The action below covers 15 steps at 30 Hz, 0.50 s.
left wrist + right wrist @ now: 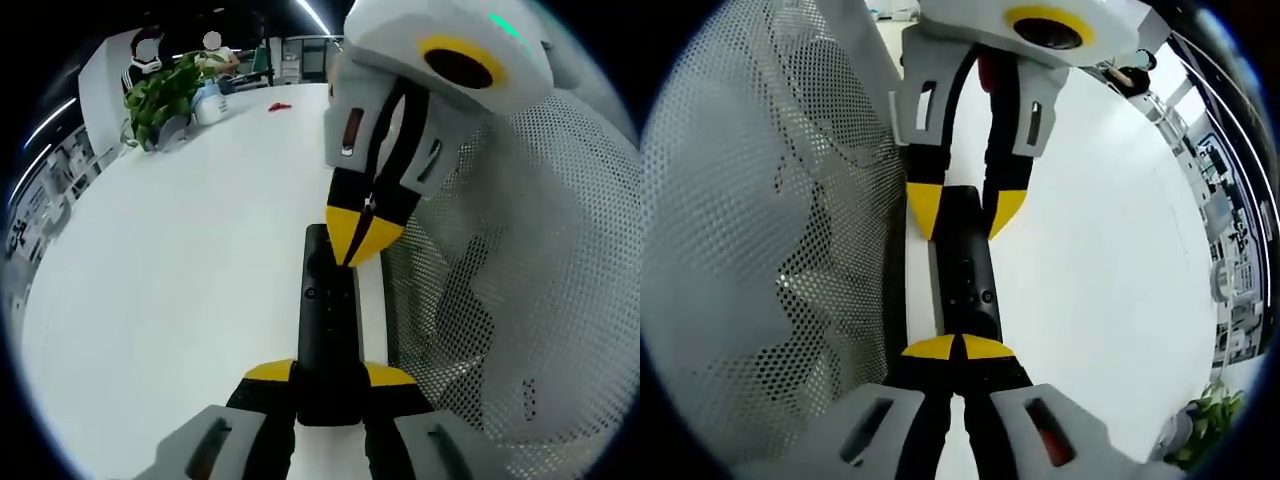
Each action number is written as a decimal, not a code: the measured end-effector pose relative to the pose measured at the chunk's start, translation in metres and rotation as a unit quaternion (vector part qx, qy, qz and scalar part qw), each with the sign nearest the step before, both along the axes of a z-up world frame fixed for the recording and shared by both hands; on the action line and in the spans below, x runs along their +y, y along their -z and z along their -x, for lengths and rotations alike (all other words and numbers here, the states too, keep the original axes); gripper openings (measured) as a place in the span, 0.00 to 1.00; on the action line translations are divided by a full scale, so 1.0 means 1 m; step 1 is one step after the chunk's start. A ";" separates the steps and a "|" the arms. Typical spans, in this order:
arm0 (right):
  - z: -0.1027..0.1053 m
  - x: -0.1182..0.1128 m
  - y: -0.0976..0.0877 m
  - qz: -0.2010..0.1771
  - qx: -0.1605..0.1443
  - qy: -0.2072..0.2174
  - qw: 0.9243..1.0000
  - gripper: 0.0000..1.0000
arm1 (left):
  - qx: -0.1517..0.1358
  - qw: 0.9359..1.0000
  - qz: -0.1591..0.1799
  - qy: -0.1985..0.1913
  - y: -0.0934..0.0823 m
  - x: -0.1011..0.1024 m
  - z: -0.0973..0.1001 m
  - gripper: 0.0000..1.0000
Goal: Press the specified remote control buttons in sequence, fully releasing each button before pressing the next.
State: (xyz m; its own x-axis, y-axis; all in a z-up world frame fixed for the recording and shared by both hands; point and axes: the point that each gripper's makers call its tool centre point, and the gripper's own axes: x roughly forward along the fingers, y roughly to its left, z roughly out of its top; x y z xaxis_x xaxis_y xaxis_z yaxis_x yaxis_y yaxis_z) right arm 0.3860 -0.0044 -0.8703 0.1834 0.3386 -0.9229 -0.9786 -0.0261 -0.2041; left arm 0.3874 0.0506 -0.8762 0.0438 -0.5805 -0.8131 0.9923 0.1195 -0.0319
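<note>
- The remote [328, 330] is a long black bar lying flat on the white table [180, 280], with one long side just beside a perforated white sleeve [520, 300].
- In the left gripper view, the left gripper [328, 378] is clamped on the near end of the remote, one yellow tip on each long side, at 6 o'clock.
- The right gripper [362, 238] comes from 1 o'clock with its tips together into one point, which rests on the far end of the remote.
- In the right gripper view, these closed tips [958, 348] sit at 6 o'clock over the remote's buttons; whether one is pressed down I cannot tell.
- To do this step well, I think the left grip should stay firm while the point goes straight down on one button only, and then lifts fully clear before going to the next one.
- A plant [160, 95] stands far off at 11 o'clock.
</note>
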 end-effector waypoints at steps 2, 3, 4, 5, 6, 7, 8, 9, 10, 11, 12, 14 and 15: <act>0.000 0.000 0.000 0.001 -0.001 -0.001 1.000 0.00 | 0.000 1.000 0.000 0.000 0.000 0.000 0.000 0.24; 0.000 0.000 0.000 0.002 -0.002 -0.002 1.000 0.00 | 0.000 1.000 0.000 0.000 0.000 0.000 0.000 0.24; 0.000 0.000 0.000 0.003 -0.003 -0.003 1.000 0.00 | 0.000 1.000 0.000 0.000 0.000 0.000 0.000 0.24; 0.000 0.000 0.000 0.003 -0.004 -0.003 1.000 0.00 | 0.000 1.000 0.000 0.000 0.000 0.000 0.000 0.24; 0.000 0.000 0.000 0.003 -0.004 -0.004 1.000 0.00 | -0.001 1.000 -0.001 0.000 0.000 0.000 0.000 0.25; 0.000 0.000 0.000 0.003 -0.004 -0.003 1.000 0.00 | -0.001 1.000 -0.001 0.000 0.000 0.000 0.000 0.24; 0.000 0.000 0.000 0.003 -0.004 -0.004 1.000 0.00 | -0.001 1.000 -0.001 0.000 0.000 0.000 0.000 0.24; 0.000 0.001 0.000 0.002 -0.005 -0.007 1.000 0.00 | 0.000 1.000 -0.001 0.000 0.000 0.000 0.000 0.24; 0.000 0.001 0.000 0.002 -0.005 -0.007 1.000 0.00 | -0.001 1.000 -0.001 0.001 0.000 0.000 0.000 0.24; 0.000 0.002 0.000 0.005 -0.006 -0.010 1.000 0.00 | -0.001 1.000 -0.001 0.001 0.000 0.000 0.000 0.24; 0.000 0.002 0.000 0.006 -0.006 -0.009 1.000 0.00 | -0.001 1.000 -0.002 0.001 0.000 0.000 0.000 0.24; 0.000 0.002 0.001 0.008 -0.008 -0.009 1.000 0.00 | -0.001 1.000 -0.002 0.001 0.000 0.000 0.000 0.24; 0.000 0.002 0.001 0.010 -0.009 -0.011 1.000 0.00 | 0.000 1.000 -0.002 0.001 0.000 0.000 0.000 0.24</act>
State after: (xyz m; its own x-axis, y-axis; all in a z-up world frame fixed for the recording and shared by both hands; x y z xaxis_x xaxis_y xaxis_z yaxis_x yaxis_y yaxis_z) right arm 0.3855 -0.0027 -0.8709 0.1934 0.3250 -0.9258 -0.9739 -0.0509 -0.2213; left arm 0.3871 0.0508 -0.8760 0.0438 -0.5776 -0.8152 0.9925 0.1183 -0.0305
